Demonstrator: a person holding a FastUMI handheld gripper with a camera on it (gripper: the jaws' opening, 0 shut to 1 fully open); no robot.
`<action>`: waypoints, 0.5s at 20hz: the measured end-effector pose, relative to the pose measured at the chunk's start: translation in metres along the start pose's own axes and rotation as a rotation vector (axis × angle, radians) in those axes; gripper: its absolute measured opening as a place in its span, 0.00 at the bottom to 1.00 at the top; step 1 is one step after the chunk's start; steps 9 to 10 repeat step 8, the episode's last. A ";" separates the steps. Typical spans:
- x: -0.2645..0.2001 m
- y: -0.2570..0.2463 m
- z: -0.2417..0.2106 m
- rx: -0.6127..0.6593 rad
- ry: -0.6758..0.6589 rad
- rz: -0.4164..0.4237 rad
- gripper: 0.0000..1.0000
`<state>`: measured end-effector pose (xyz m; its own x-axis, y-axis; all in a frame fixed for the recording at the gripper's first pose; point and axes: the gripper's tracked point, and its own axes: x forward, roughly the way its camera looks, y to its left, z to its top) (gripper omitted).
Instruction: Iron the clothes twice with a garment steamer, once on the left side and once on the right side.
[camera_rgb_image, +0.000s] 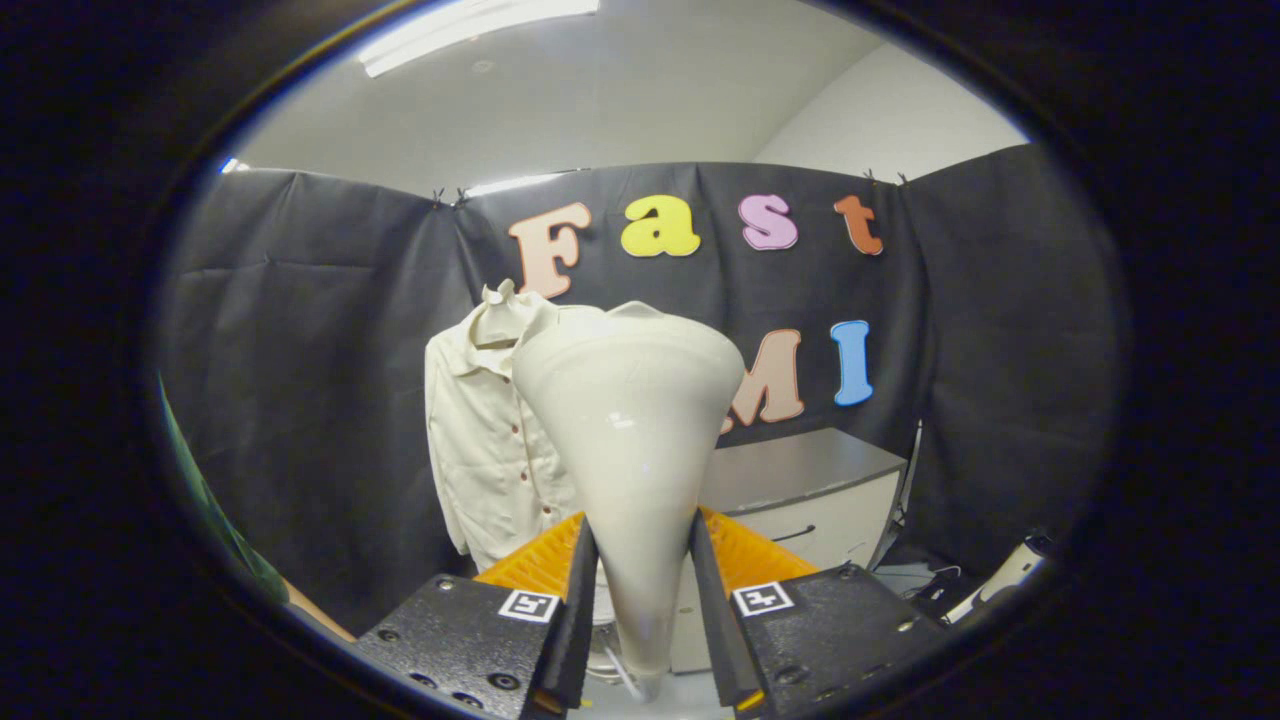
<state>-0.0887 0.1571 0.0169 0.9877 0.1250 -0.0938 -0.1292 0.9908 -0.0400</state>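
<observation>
Right now we hold the gripper at the bottom centre of the frame, its two black fingers closed in on the narrow neck of the cream garment steamer, one finger pressing on each side. We see the steamer rise upright from between the fingers and flare into a broad rounded head that takes up the middle of the frame. Behind it, just left of centre, we see the cream button-up shirt hanging against the black cloth wall, collar at the top and a row of small dark buttons running down its front; the steamer head overlaps the shirt's right side in the picture, though we cannot tell how near the two really are. Right of centre, beyond the fingers, a grey cabinet with a drawer handle stands against the wall. An orange ribbed surface shows just beyond the fingers, below the cabinet. At the lower right a white handle-shaped device lies among dark cables.
</observation>
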 end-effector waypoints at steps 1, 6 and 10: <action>0.003 0.003 -0.002 -0.003 0.005 0.004 0.49; 0.007 0.011 0.003 0.001 0.007 0.002 0.49; 0.007 0.013 0.006 0.010 0.002 -0.003 0.49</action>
